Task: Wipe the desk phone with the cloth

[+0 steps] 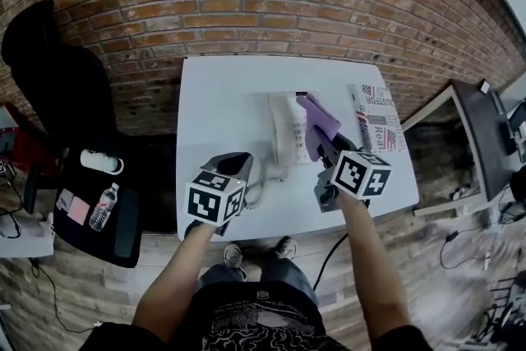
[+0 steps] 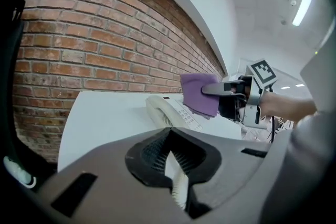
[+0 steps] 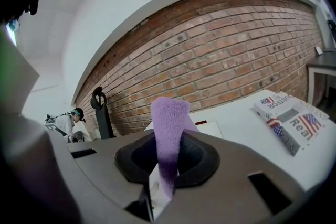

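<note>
A cream desk phone point(image 1: 285, 130) point(image 2: 170, 111) lies in the middle of the white table point(image 1: 222, 99), its coiled cord point(image 1: 256, 190) trailing toward the front. My right gripper point(image 1: 323, 147) point(image 3: 165, 176) is shut on a purple cloth point(image 1: 320, 120) point(image 3: 169, 128), which hangs over the phone's right side. In the left gripper view the cloth point(image 2: 200, 93) sits just above the keypad, held by the right gripper point(image 2: 209, 90). My left gripper point(image 1: 237, 165) point(image 2: 176, 176) hovers at the phone's front left with its jaws together and nothing between them.
A stack of printed papers point(image 1: 378, 117) point(image 3: 290, 117) lies on the table's right side. A brick wall point(image 1: 263, 4) runs behind. A black chair point(image 1: 49, 70) and a low black stand with a bottle point(image 1: 103, 208) are left; another desk point(image 1: 485, 136) is right.
</note>
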A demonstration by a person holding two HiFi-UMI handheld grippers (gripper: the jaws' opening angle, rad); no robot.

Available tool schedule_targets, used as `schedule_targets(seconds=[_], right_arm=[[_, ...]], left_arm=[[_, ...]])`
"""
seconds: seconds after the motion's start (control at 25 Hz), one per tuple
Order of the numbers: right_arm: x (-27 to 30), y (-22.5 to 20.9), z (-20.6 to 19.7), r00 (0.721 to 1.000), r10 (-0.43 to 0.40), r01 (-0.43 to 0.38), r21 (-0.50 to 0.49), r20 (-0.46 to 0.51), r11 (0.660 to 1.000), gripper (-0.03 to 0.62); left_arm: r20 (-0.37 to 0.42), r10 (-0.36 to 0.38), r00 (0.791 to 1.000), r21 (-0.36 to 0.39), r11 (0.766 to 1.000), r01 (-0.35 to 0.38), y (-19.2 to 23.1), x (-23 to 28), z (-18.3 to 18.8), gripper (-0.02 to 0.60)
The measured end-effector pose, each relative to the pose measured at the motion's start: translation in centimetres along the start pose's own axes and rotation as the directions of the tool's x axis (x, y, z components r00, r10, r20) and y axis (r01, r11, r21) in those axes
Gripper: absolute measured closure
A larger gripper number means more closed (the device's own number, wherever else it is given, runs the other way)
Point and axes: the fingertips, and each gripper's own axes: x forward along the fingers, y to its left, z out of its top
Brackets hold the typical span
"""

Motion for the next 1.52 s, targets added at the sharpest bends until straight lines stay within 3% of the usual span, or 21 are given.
schedule_targets(seconds=[0.32,0.56,0.76,1.0,1.28,1.52], right_arm=[[5.1,0.7,3.9,0.984,0.114,-0.139,-0.192,-0.135,0.971,0.548],[9.2,0.9,5.2,0.949,0.177,-0.266,-0.361,-0.262,0.894,0.548],[13.6,2.1,5.0,0.887,0.210,-0.413,-0.503,-0.411,0.759,0.548],[17.7,3.3,3.9,0.808,0.212,-0.551,-0.578,-0.550,0.602,0.548],[20.3,4.7,0.7,0.675,0.214,-0.717,-0.560,-0.706,0.415,0.548],[20.2,5.7,-2.6,0.514,0.127,-0.852,-0.488,-0.848,0.189,0.548]], left_arm=[[0.009,0.103,0.995,-0.062,0.993,-0.103,1.7,-0.1,0.0,0.575],[0.015,0.196,0.981,-0.113,0.975,-0.193,2.7,0.0,0.5,0.575],[0.023,0.273,0.962,-0.140,0.953,-0.267,3.7,-0.3,0.9,0.575],[0.019,0.356,0.934,-0.180,0.920,-0.347,4.9,-0.5,0.7,0.575],[0.021,0.447,0.894,-0.228,0.873,-0.431,6.3,-1.0,0.5,0.575],[0.018,0.502,0.865,-0.265,0.836,-0.480,6.6,-0.9,0.1,0.575]])
